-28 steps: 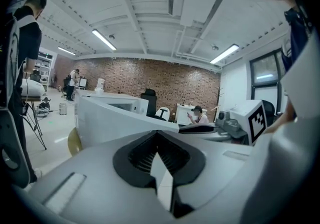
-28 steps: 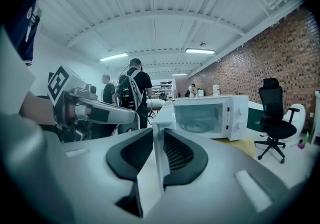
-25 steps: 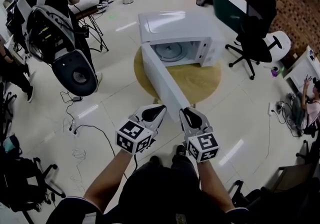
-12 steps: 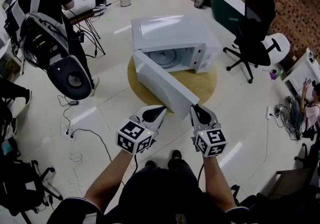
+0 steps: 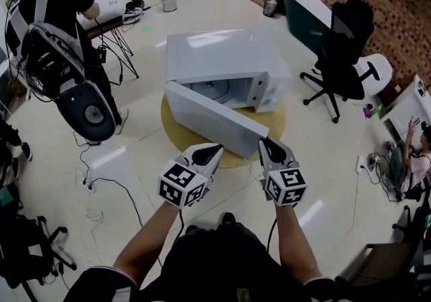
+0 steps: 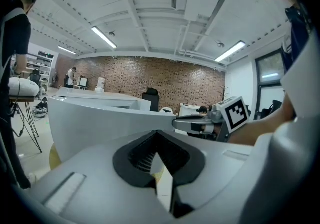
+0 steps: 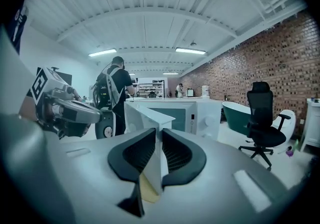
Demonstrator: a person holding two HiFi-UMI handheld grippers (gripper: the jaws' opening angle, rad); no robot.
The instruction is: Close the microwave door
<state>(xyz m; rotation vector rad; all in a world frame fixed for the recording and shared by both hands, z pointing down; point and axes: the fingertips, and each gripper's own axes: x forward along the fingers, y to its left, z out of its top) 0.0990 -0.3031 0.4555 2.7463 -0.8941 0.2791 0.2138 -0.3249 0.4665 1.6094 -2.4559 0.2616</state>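
Note:
A white microwave [image 5: 222,58] stands on a round wooden table [image 5: 275,121]. Its door [image 5: 215,122] is hinged at the left and stands partly open, angled across the cavity. My right gripper [image 5: 267,142] is at the door's free right end, tips against it and jaws shut with nothing held. The left gripper [image 5: 214,149] hovers just in front of the door's outer face, also shut and empty. In the right gripper view the door's edge [image 7: 145,115] rises straight ahead of the right gripper [image 7: 160,140], with the control panel [image 7: 200,113] behind. The left gripper view shows the door's face [image 6: 100,123] beyond the left gripper [image 6: 159,140].
A black office chair [image 5: 347,38] stands right of the table, with a dark green tub [image 5: 306,4] behind it. A person with a backpack [image 5: 60,44] stands at the left by a tripod table. Cables [image 5: 101,179] lie on the tiled floor at the left.
The door has swung from pointing out at me to lying angled across the cavity. My right gripper moved forward with its free end. The left gripper barely moved.

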